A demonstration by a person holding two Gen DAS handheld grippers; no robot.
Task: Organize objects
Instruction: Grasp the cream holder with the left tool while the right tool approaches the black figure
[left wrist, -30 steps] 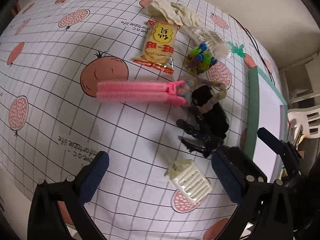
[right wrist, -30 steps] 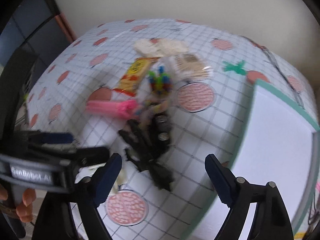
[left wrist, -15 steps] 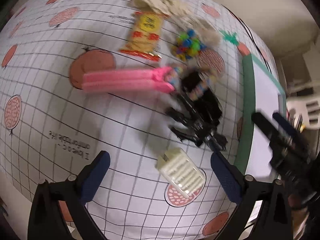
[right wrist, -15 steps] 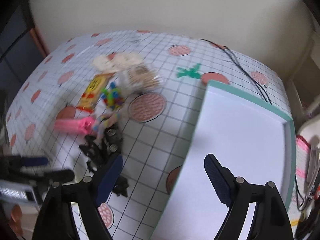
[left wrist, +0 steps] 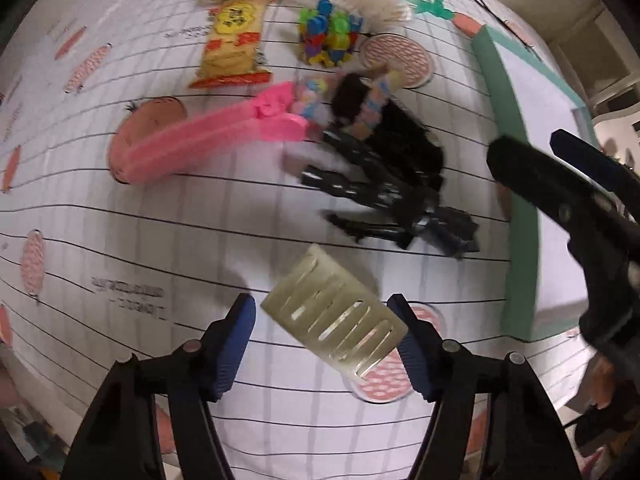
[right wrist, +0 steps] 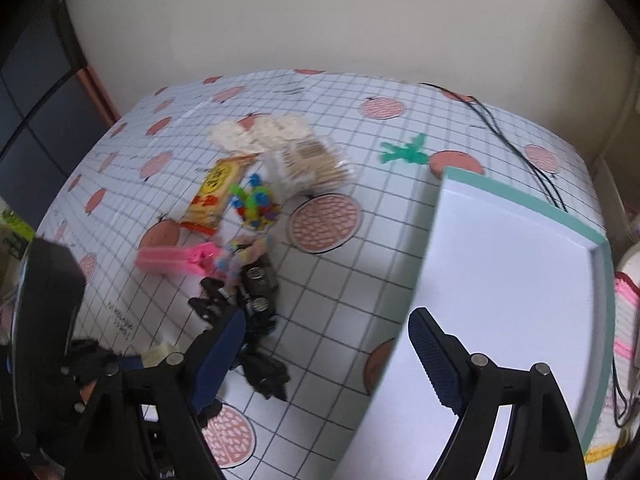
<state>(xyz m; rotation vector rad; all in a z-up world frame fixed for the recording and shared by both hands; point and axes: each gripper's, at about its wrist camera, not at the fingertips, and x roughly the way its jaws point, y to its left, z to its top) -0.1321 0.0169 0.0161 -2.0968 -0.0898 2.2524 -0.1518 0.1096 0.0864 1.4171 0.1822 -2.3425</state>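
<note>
On the table: 1 pink clip (left wrist: 208, 136), 1 yellow snack packet (left wrist: 234, 42), 1 cream slotted clip (left wrist: 336, 314), 1 colourful toy cluster (left wrist: 328, 34), 1 teal-rimmed tray (right wrist: 516, 280), 1 green figure (right wrist: 404, 152). Black clips: tangled, uncountable.

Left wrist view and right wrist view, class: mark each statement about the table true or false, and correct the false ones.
1. The cream slotted clip lies between the left gripper's jaws. True; they are closing.
2. The pink clip sits inside the tray. False; it lies on the tablecloth.
3. The right gripper grips the snack packet. False; its jaws are open, with nothing between them.
4. The colourful pegs lie beside the snack packet. True.
</note>
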